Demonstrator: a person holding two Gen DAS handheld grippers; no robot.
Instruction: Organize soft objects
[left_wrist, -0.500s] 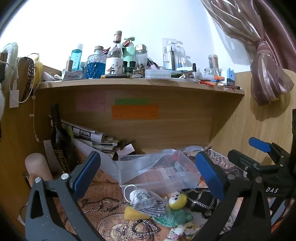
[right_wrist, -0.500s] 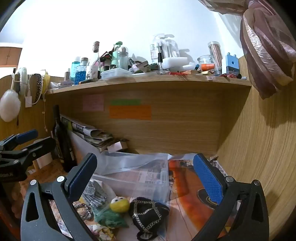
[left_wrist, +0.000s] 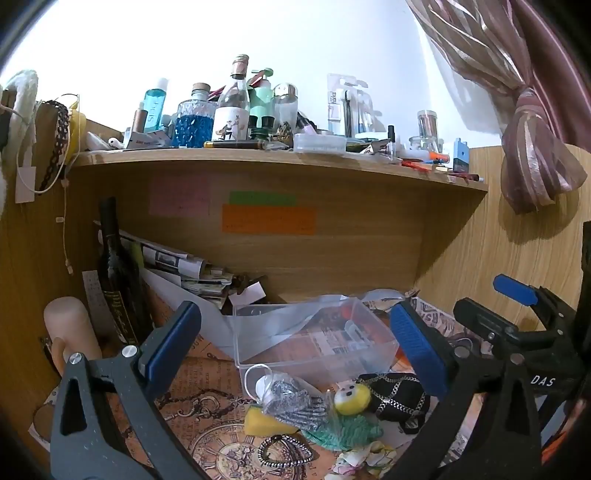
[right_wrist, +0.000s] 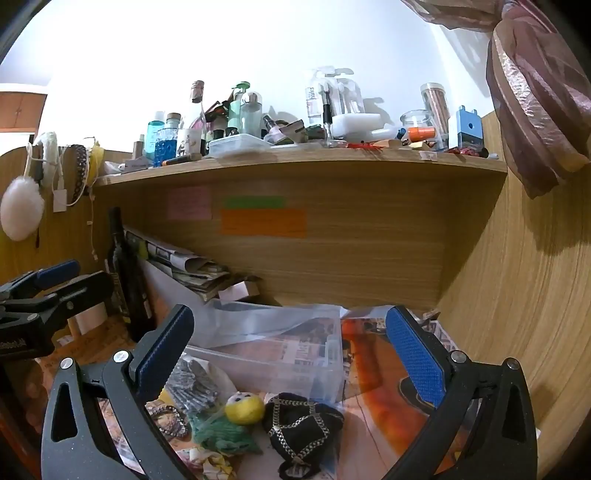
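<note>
A heap of soft things lies on the desk in front of a clear plastic box (left_wrist: 314, 343): a yellow-headed green plush toy (left_wrist: 351, 398), a black pouch with silver chains (left_wrist: 399, 398), a clear bag of grey fabric (left_wrist: 291, 400), a yellow sponge (left_wrist: 258, 422) and a floral cloth (left_wrist: 358, 461). The right wrist view shows the toy (right_wrist: 243, 408), the pouch (right_wrist: 303, 432) and the box (right_wrist: 280, 362). My left gripper (left_wrist: 295, 343) is open and empty above the heap. My right gripper (right_wrist: 291, 350) is open and empty, to the right of the left one.
A dark wine bottle (left_wrist: 114, 269) and stacked newspapers (left_wrist: 184, 269) stand at the back left under a shelf (left_wrist: 258, 155) crowded with bottles. A beaded bracelet (left_wrist: 284, 452) lies on the clock-patterned mat. A wooden wall (right_wrist: 517, 295) closes the right side; a curtain (left_wrist: 532, 158) hangs above.
</note>
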